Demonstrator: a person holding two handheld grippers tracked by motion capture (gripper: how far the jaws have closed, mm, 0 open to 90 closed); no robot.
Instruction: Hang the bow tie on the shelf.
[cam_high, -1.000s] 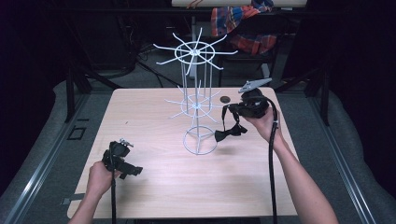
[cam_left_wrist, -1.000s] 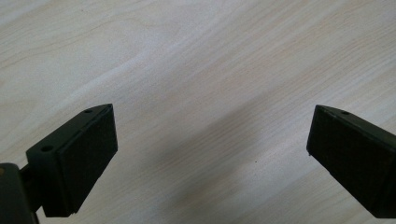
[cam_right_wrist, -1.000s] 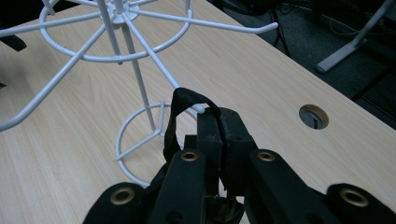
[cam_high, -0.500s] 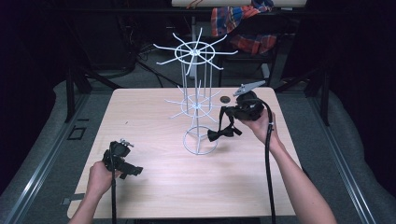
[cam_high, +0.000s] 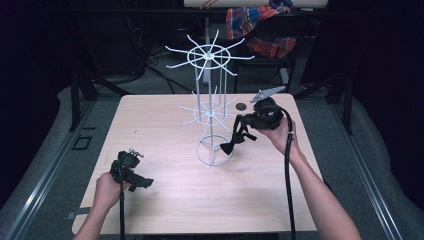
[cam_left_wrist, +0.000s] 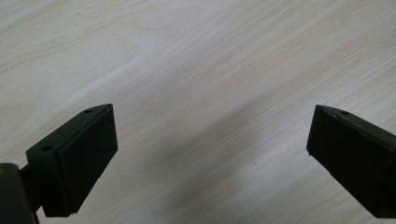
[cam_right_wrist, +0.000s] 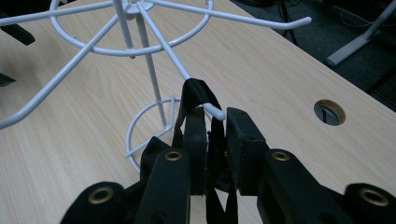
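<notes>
Black bow tie (cam_right_wrist: 196, 100) strap looped over a lower arm of the white wire rack (cam_high: 210, 112) | right tongs (cam_right_wrist: 215, 140) just easing open, strap between them | left tongs (cam_left_wrist: 208, 149) wide, idle near rack's base | release slowly, confirm strap seated behind hook tip

The high view looks forward and down from above the person's side, taking in the whole table (cam_high: 165, 200), the rack (cam_high: 210, 107) near its far edge, and dark floor beyond. The left gripper view sits very close over bare tabletop (cam_left_wrist: 196, 70) near the near left corner — facing down along its jaws. The right gripper view looks along its jaws at the rack (cam_right_wrist: 135, 42), close up; both it and the high view show the rack and the hole (cam_right_wrist: 329, 112) by the far edge.
</notes>
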